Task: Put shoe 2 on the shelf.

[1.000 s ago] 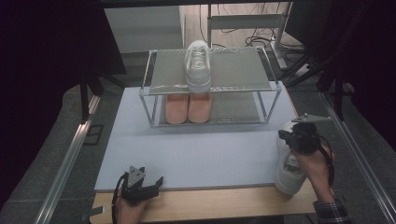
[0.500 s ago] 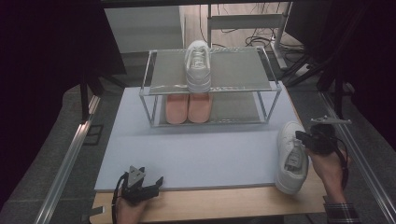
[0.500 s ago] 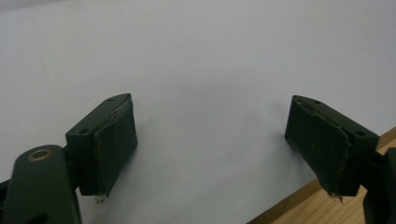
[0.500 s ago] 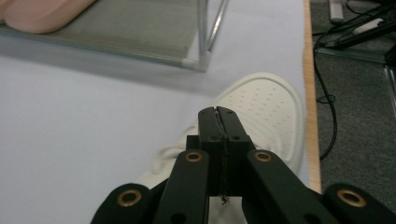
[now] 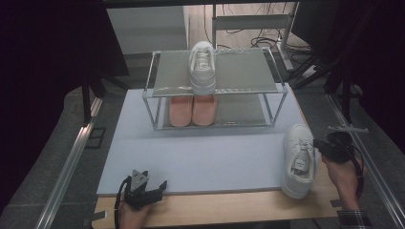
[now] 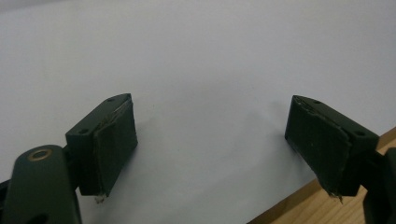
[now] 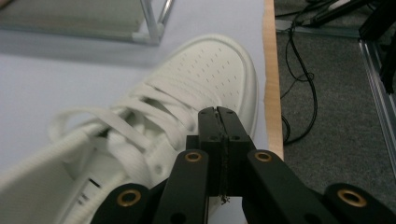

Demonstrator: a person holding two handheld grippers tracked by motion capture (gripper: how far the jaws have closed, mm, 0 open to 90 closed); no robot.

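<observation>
While the left tongs [image 5: 155, 191] rest at the worktop's [image 5: 200, 157] seven o'clock corner with their jaws spread wide and nothing between them, the right tongs [image 5: 319, 144] sit at about four o'clock with the jaws pressed flat together on nothing.

A two-tier shoe rack [image 5: 215, 88] of thin metal tubing with grey mesh shelves stands at twelve o'clock. Its top shelf carries one white sneaker [image 5: 202, 67], toe pointing away from the person. Its lower shelf holds a pair of peach-coloured shoes [image 5: 192, 109] side by side, heels facing out.

A pale lilac mat [image 5: 191, 152] covers most of the worktop, smooth and matte, with bare wood showing along the near and right edges.

A second white sneaker [image 5: 298, 160] lies at four o'clock, toe toward twelve, partly overhanging the mat's near edge. Its leather is smooth, with small perforations over the rounded toe and flat white laces. The right tongs sit just beside this sneaker at its three o'clock side, near the laces; in the right gripper view the closed tips [image 7: 219, 122] hang over the sneaker's [image 7: 187, 98] outer side, and whether they touch it cannot be told.
</observation>
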